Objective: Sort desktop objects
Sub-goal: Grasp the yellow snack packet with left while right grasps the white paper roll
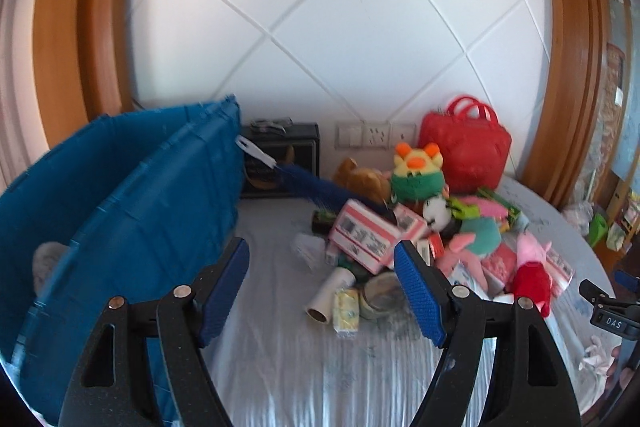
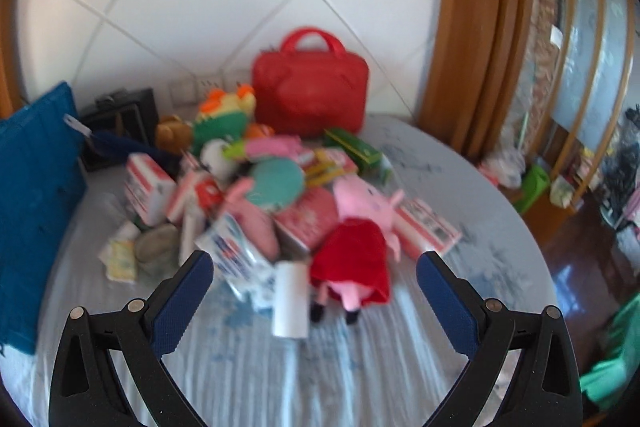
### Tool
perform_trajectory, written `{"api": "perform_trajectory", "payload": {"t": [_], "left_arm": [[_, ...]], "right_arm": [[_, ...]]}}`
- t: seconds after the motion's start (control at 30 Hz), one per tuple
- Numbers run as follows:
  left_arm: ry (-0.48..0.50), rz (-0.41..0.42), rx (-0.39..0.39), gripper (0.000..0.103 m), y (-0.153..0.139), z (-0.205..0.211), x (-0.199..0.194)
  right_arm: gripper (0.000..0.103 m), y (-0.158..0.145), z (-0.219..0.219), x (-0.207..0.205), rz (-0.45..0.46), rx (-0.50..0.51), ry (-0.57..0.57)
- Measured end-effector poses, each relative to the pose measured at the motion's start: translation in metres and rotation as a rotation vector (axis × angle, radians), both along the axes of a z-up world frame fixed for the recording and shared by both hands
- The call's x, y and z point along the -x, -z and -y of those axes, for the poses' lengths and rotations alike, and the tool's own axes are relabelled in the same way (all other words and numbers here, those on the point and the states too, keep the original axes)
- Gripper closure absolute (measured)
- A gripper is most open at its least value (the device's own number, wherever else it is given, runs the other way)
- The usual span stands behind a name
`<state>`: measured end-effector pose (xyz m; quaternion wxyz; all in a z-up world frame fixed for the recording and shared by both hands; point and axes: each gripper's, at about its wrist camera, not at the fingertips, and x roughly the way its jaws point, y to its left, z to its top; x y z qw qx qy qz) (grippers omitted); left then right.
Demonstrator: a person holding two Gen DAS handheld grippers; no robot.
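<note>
Toys, boxes and small tubes lie in one mixed heap (image 1: 420,239) in the middle right of the left wrist view, on a round table with a pale blue striped cloth (image 1: 280,367).

Nearest in the right wrist view, the right gripper (image 2: 316,303) has its blue-padded jaws wide apart with nothing between the pads. Just beyond them a white paper roll (image 2: 290,301) lies with its long axis pointing toward the camera. Beside it a pink pig doll in a red dress (image 2: 356,247) lies with its feet to the lower edge and its head toward the heap.

The left gripper (image 1: 322,293) also has its jaws wide apart and empty. Beyond them lie a white tube with a brown open end (image 1: 328,293), a pale yellow packet (image 1: 347,309) and a roll of tape (image 1: 380,297).

Further in are red-and-white cardboard boxes (image 1: 366,231), a yellow plush chick with a green scarf (image 1: 418,169) and a dark blue brush with a white handle (image 1: 308,185), pointing to the upper left.

A big blue plastic crate (image 1: 120,227) fills the left side and hides the table there. At the far wall stand a red handbag (image 1: 466,151) and a black box (image 1: 280,159).

Both views are blurred, so the prints on the boxes cannot be read.
</note>
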<state>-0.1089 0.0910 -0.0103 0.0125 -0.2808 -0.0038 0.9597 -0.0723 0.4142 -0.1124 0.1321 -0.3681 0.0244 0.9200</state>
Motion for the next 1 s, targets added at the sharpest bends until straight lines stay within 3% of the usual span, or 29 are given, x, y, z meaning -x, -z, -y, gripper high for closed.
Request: {"api": "perform_trajectory", "payload": {"t": [0.17,0.37,0.63,0.77,0.9,1.0], "left_arm": [[0.006,0.14,0.032,0.028,0.056,-0.015,0.026],[0.001,0.308,0.011,0.028,0.135,-0.018,0.061],[0.028,0.44,0.006,0.029,0.205,-0.026,0.106],[0.055,0.489,0.014,0.042,0.229,-0.034,0.128],[0.059,0.517,0.028,0.047,0.246,-0.04,0.142],[0.052,0.542,0.015,0.06,0.254,-0.038,0.149]], "right_arm": [[0.0,0.043,-0.028,0.004,0.105,0.06,0.007],[0.0,0.083,-0.042,0.013,0.187,0.111,-0.007],[0.0,0.131,-0.051,0.041,0.303,0.2,0.008],[0.0,0.151,-0.047,0.056,0.345,0.231,0.023],[0.0,0.162,-0.042,0.072,0.363,0.236,0.027],[0.012,0.165,-0.034,0.084,0.373,0.23,0.003]]}}
